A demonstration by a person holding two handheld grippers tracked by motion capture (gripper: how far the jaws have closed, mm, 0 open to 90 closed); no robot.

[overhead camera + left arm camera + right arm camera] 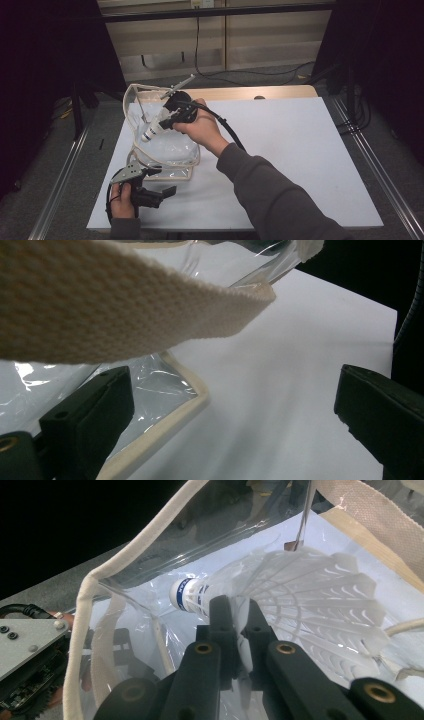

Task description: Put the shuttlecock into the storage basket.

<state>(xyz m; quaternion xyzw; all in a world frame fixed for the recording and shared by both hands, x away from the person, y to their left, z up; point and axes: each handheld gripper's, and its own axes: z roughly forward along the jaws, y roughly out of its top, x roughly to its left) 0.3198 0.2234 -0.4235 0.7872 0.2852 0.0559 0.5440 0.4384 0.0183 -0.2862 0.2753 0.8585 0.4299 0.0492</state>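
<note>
A clear plastic bag (172, 150) with beige trim lies open on the white table (300, 150). My right gripper (172, 114) is shut on the feathers of a white shuttlecock (154, 128). It holds the shuttlecock over the bag's mouth, cork end down and to the left. In the right gripper view the jaws (237, 607) pinch the shuttlecock (310, 595) just inside the bag's rim (130, 555). My left gripper (160, 181) stands open at the bag's near corner. Its view shows the beige handle strap (125, 305) crossing above the jaws and the bag's trim (165, 425) beside one jaw.
Bare table top spreads to the right of the bag. A wooden strip (250, 93) runs along the far edge. Metal rails (370, 160) flank the table, and cables (250, 72) lie on the floor behind it.
</note>
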